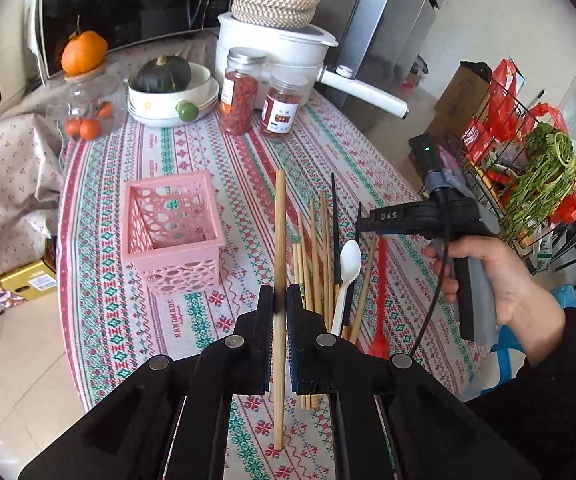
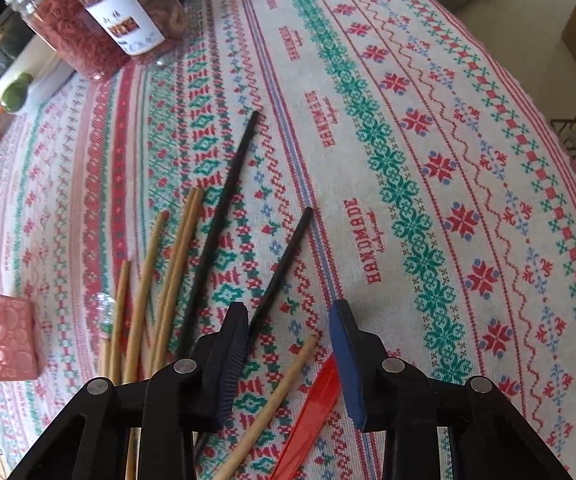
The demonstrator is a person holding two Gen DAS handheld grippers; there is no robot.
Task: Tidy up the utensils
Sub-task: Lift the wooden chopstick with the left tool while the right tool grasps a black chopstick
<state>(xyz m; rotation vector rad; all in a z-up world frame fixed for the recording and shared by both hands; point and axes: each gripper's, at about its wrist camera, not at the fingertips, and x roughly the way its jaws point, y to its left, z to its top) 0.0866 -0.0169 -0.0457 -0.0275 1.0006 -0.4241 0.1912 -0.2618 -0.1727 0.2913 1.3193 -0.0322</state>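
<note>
My left gripper (image 1: 279, 300) is shut on a long wooden chopstick (image 1: 279, 240), held above the patterned tablecloth. A pink perforated basket (image 1: 171, 232) stands empty to its left. Right of the gripper lies a pile of wooden chopsticks (image 1: 316, 256), black chopsticks (image 1: 334, 220), a white plastic spoon (image 1: 346, 276) and a red utensil (image 1: 380, 300). In the right wrist view my right gripper (image 2: 292, 316) is open above the pile; a black chopstick (image 2: 283, 264), a wooden chopstick (image 2: 275, 396) and the red utensil (image 2: 316, 412) lie under its jaws. A hand holds the right gripper (image 1: 362, 222) in the left wrist view.
At the table's back stand two red-filled jars (image 1: 239, 92), a bowl holding a dark squash (image 1: 167, 88), a white pot with a woven lid (image 1: 275, 40), a glass jar of oranges (image 1: 83, 96) and a microwave (image 1: 127, 0). A wire rack with greens (image 1: 540, 184) stands right of the table.
</note>
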